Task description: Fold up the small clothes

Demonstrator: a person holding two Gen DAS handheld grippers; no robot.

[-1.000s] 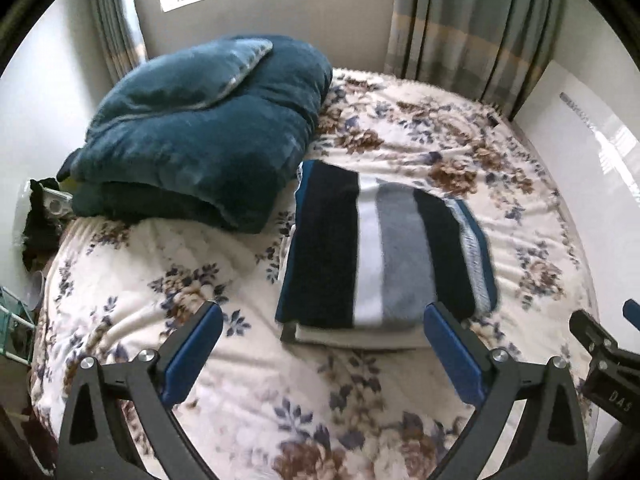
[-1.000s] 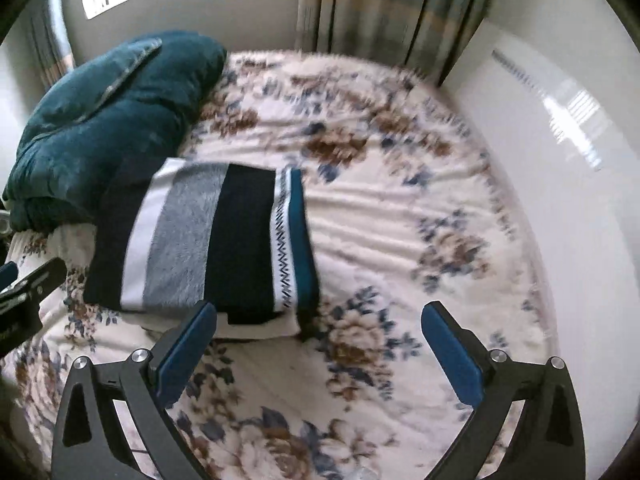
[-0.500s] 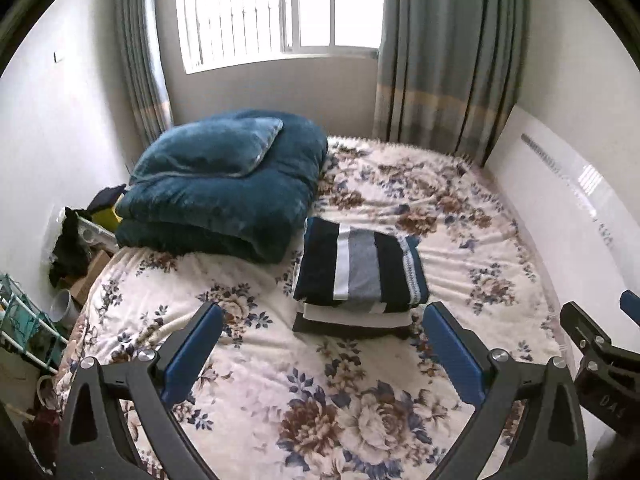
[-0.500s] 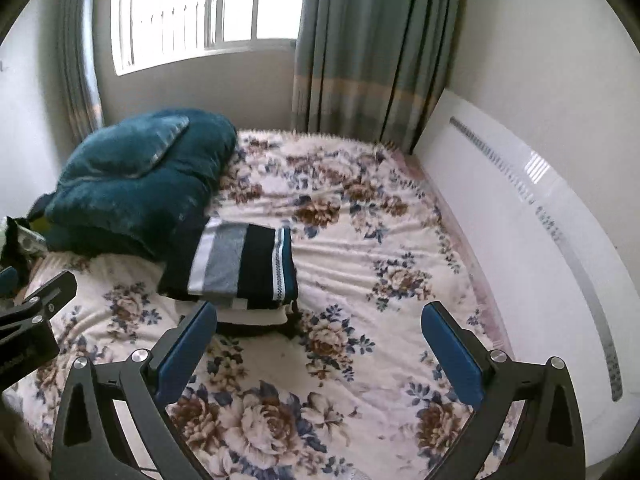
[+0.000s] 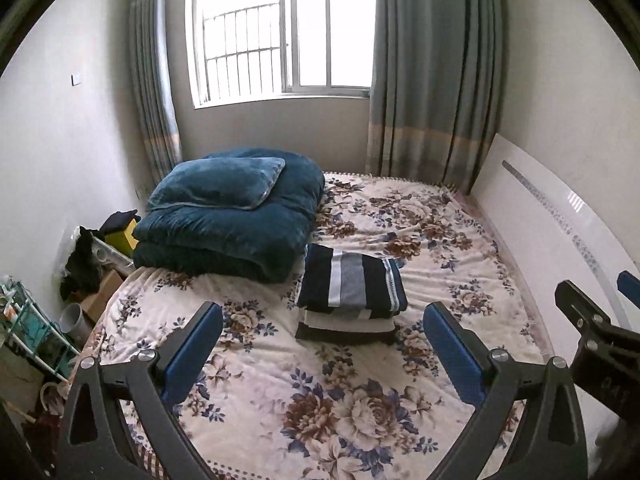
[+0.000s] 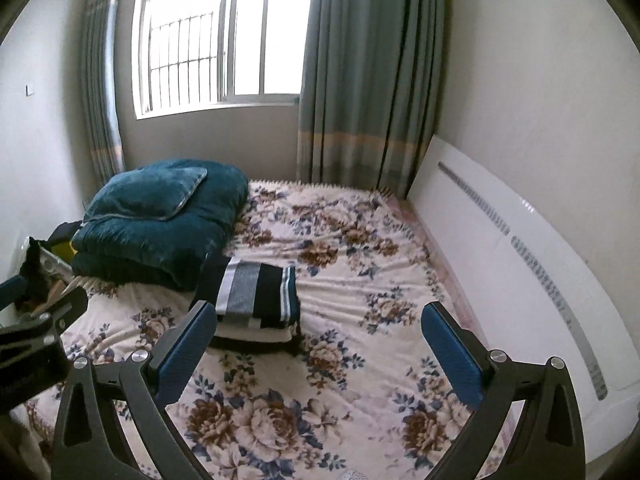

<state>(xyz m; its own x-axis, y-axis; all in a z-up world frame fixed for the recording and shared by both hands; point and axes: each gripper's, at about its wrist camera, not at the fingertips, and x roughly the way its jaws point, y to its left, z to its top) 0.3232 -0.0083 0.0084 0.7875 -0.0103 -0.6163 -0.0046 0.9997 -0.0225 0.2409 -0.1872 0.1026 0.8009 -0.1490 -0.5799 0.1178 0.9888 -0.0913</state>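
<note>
Black gripper (image 5: 322, 346) frames, blue pads (image 5: 194, 350) (silver screws), white markings

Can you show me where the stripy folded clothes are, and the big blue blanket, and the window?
stripy folded clothes (image 5: 350, 286), left wrist view, top garment's grey stripe
big blue blanket (image 5: 236, 232), left wrist view, its folded front
window (image 6: 224, 40), right wrist view, the glass pane

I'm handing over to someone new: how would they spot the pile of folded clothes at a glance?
Start at the big teal quilt folded on the floral bed under the window. Just beside its near corner sits the folded clothes stack. It's the only striped thing there: navy, white and grey bands on top.
</note>
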